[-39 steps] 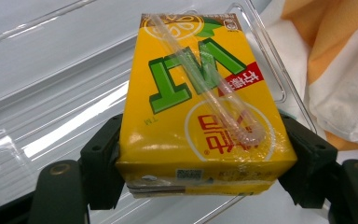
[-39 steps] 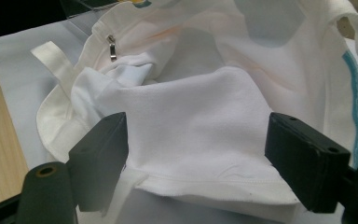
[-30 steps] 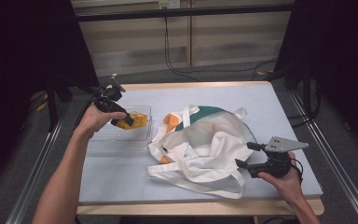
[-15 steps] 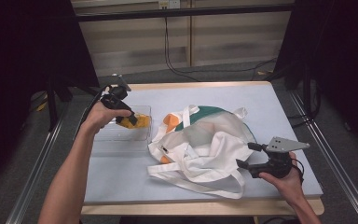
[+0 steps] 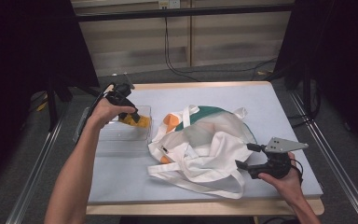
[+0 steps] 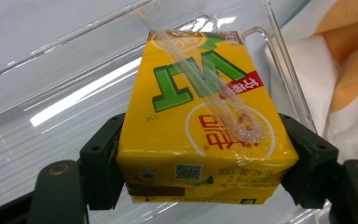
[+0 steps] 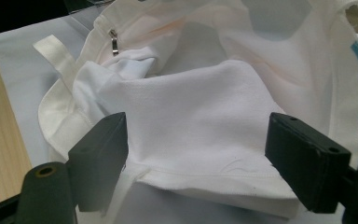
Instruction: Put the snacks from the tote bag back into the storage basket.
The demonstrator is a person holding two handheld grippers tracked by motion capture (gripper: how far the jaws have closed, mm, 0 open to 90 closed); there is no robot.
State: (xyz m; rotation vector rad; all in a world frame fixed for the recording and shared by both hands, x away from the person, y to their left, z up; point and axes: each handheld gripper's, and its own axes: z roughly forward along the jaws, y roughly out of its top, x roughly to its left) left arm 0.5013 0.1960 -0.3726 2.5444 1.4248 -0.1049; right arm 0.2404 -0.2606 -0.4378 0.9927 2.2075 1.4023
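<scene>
The left tongs are clamped on a yellow drink carton, one black jaw pressed to each long side, with a wrapped straw lying slantwise across its top face. The carton sits over the clear plastic tray at the far left of the bench, at the tray's far right end, just left of the white cloth bag. Whether the carton rests on the tray floor cannot be told.

The right tongs stand wide open at the near right of the bench, gripping nothing. A fold of the bag lies between and just beyond the spread jaws, and neither pad presses on it.
</scene>
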